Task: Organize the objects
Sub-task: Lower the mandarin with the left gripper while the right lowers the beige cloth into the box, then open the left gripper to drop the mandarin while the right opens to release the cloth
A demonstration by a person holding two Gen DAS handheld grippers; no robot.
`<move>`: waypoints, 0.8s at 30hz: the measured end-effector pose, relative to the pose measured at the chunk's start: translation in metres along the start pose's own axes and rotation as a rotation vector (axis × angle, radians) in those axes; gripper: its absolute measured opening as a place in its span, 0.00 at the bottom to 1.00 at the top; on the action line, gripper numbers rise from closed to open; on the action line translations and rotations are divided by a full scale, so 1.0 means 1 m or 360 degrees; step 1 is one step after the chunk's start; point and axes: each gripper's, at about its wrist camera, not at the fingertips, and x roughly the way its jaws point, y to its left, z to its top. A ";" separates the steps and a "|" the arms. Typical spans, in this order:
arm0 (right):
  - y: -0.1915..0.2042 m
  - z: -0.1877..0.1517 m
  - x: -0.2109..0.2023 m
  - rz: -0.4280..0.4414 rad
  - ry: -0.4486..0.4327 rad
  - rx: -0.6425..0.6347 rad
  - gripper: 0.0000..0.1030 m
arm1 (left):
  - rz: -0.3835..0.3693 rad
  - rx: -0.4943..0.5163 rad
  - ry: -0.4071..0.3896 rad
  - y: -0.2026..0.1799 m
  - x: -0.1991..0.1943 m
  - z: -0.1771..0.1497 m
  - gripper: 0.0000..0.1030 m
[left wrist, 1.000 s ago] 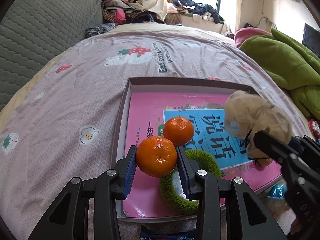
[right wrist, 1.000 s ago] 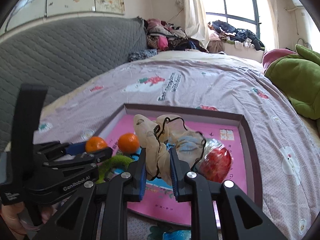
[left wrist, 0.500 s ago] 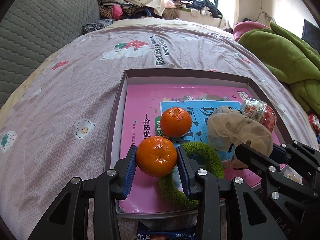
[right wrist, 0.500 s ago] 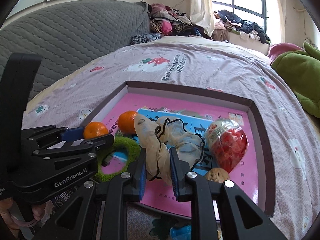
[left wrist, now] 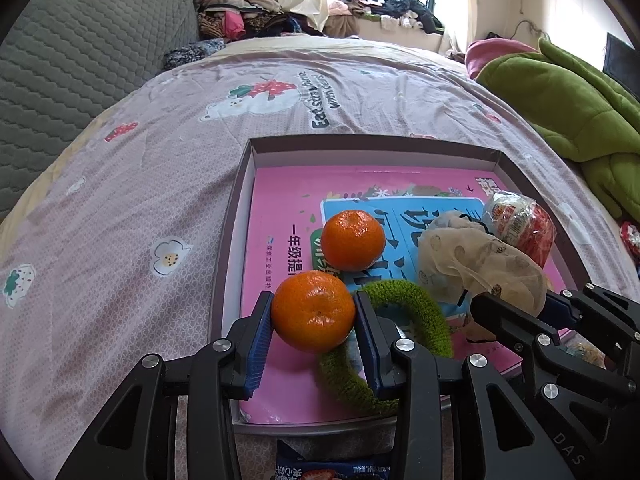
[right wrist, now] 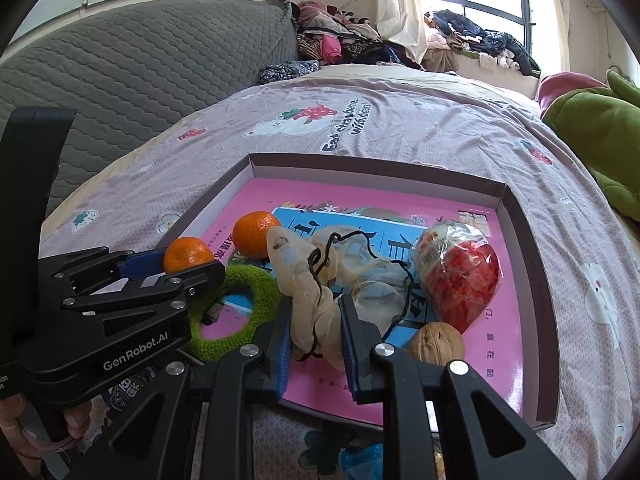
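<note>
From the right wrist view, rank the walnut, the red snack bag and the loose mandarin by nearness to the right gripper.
1. walnut, just right of the right gripper, which is shut on the mesh pouch.
2. red snack bag, farther back on the right.
3. loose mandarin, back left.

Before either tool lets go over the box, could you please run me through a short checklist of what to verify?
1. Left tool grips the near orange: ok.
2. Right tool pinches the beige mesh bag: ok.
3. Both loads are above the box: ok.
4. Spot under the near orange is free: not ok, the green ring lies partly below.
5. Black drawstring clear of the walnut: cannot tell.
</note>
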 end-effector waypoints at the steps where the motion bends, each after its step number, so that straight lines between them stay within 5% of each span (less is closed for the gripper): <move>1: 0.000 0.000 0.000 -0.0001 0.0002 0.0001 0.22 | -0.0002 -0.0001 0.0008 0.000 0.001 -0.001 0.40; 24: -0.004 -0.002 -0.014 -0.0016 -0.0042 0.0044 0.44 | 0.0009 0.0010 0.0056 0.003 -0.003 -0.007 0.54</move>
